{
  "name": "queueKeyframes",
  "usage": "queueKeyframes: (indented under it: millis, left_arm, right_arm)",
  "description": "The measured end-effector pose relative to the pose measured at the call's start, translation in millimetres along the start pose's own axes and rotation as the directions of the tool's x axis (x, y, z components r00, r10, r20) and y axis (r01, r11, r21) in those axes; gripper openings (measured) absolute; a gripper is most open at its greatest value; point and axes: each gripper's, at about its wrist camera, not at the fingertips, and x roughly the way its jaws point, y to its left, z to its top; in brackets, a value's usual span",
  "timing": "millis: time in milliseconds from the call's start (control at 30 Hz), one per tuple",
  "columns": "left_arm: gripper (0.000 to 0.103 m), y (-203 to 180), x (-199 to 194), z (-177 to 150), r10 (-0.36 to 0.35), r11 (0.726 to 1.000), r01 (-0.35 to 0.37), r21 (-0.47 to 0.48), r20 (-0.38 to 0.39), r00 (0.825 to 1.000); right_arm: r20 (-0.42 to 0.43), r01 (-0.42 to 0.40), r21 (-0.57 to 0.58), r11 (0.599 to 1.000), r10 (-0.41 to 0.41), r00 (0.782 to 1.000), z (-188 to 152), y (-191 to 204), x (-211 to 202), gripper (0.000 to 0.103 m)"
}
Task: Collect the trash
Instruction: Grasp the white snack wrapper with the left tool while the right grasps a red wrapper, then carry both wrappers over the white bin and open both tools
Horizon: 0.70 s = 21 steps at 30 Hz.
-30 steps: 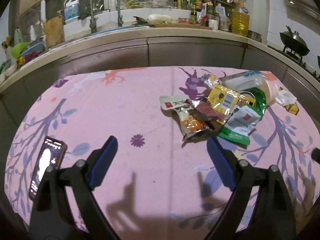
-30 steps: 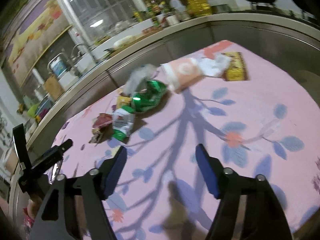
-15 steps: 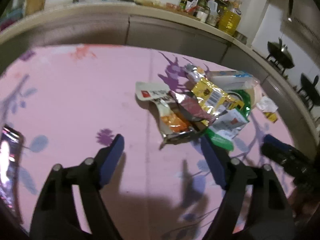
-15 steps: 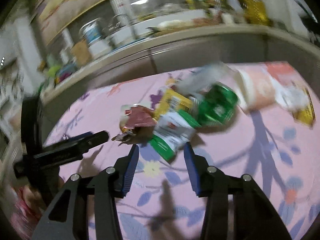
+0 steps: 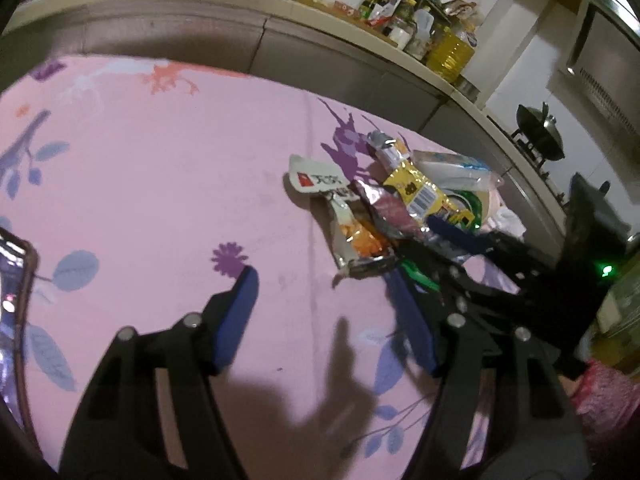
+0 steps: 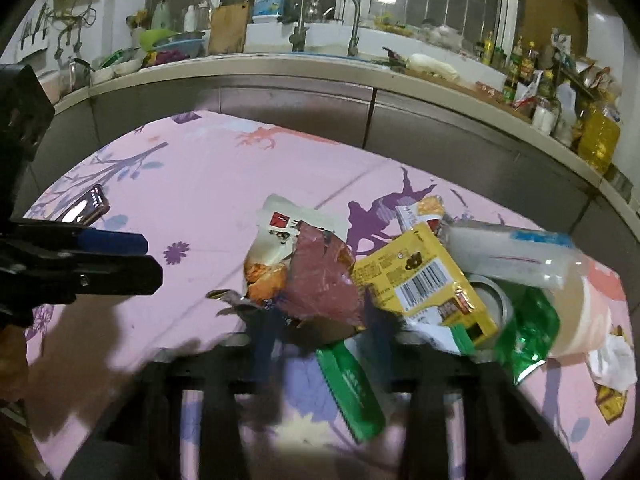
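The right gripper (image 6: 320, 324), jaws narrowed, straddles a crumpled maroon foil wrapper (image 6: 320, 276) atop the litter heap on the pink floral tablecloth (image 6: 208, 184); whether it pinches is unclear; the left gripper (image 5: 324, 300) hovers wide beside a yellow barcoded packet (image 6: 420, 280); a phone (image 6: 90, 206) lies apart.

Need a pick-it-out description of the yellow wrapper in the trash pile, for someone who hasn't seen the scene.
On the pink floral tablecloth, a heap of wrappers lies toward the kitchen counter's bottle end. The yellow wrapper sits mid-heap, between the crumpled maroon foil wrapper and the shiny green bag. It is the only bright yellow pack with a black-and-white barcode facing up.
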Motion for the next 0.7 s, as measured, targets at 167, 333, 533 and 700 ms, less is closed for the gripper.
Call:
queueKeyframes:
  millis: [167, 333, 533, 700]
  left_arm:
    - [0.066, 2.4, 25.2, 23.2, -0.046, 0.999, 0.045, -0.008, -0.054, 0.998]
    - [0.056, 4.6, 58.4, 41.2, -0.125, 0.991, 0.118, -0.056, -0.132, 0.983]
    - [0.023, 10.1, 84.1, 47.4, -0.177, 0.977, 0.149, -0.155, -0.189, 0.966]
    - [0.001, -6.0, 61.3, 37.3, -0.174, 0.981, 0.158, -0.113, -0.149, 0.973]
  right_arm:
    - [0.077, -0.006, 0.098, 0.995, -0.002, 0.997, -2.3, -14.5, -22.6, 0.000]
    - [0.117, -0.037, 0.192, 0.981, 0.014, 0.993, -11.6, -26.6, -46.3, 0.000]
    - [0.164, -0.088, 0.279, 0.956, 0.042, 0.985, -22.1, -33.0, -76.3, 0.000]
    - [0.197, -0.108, 0.340, 0.934, 0.041, 0.979, -39.8, -38.8, -113.4, 0.000]
